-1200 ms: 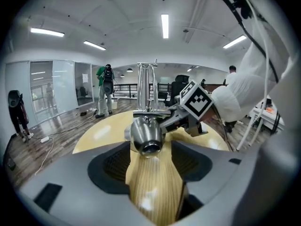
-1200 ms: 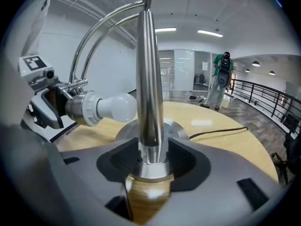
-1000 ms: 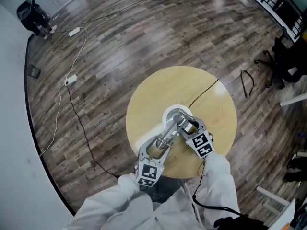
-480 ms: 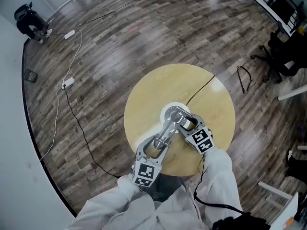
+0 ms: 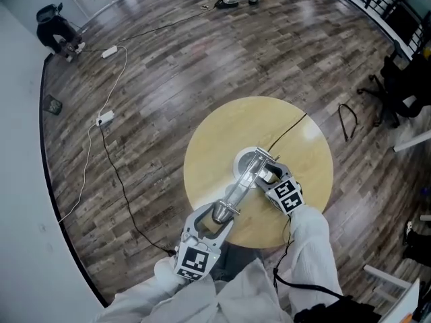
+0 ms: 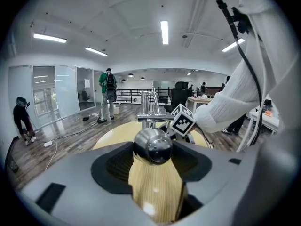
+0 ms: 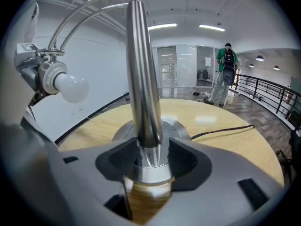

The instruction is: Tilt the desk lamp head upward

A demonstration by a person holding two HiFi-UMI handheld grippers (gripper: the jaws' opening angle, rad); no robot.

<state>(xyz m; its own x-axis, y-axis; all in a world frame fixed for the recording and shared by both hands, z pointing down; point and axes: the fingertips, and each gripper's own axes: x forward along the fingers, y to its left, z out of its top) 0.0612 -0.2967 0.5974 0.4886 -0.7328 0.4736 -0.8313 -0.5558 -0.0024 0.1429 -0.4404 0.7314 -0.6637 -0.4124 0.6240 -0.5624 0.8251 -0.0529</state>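
Note:
A chrome desk lamp (image 5: 244,179) stands on the round wooden table (image 5: 215,150), its round base (image 5: 244,160) near the middle. My right gripper (image 5: 267,175) is shut on the upright chrome stem (image 7: 142,84) just above the base (image 7: 176,127). My left gripper (image 5: 219,215) is shut on the rounded chrome end of the lamp head (image 6: 153,146), out near the table's front edge. In the right gripper view the white bulb (image 7: 69,87) hangs at upper left, under the curved arm rods (image 7: 80,11).
The lamp's black cord (image 5: 287,131) runs from the base over the table's far right edge. On the wood floor lie cables and a power strip (image 5: 105,118); black chairs (image 5: 406,79) stand at the right. A person (image 6: 107,94) stands far off.
My left gripper has drawn back toward the table's front edge with the lamp head, so the lamp arm reaches farther from the base. My right gripper stays on the stem.

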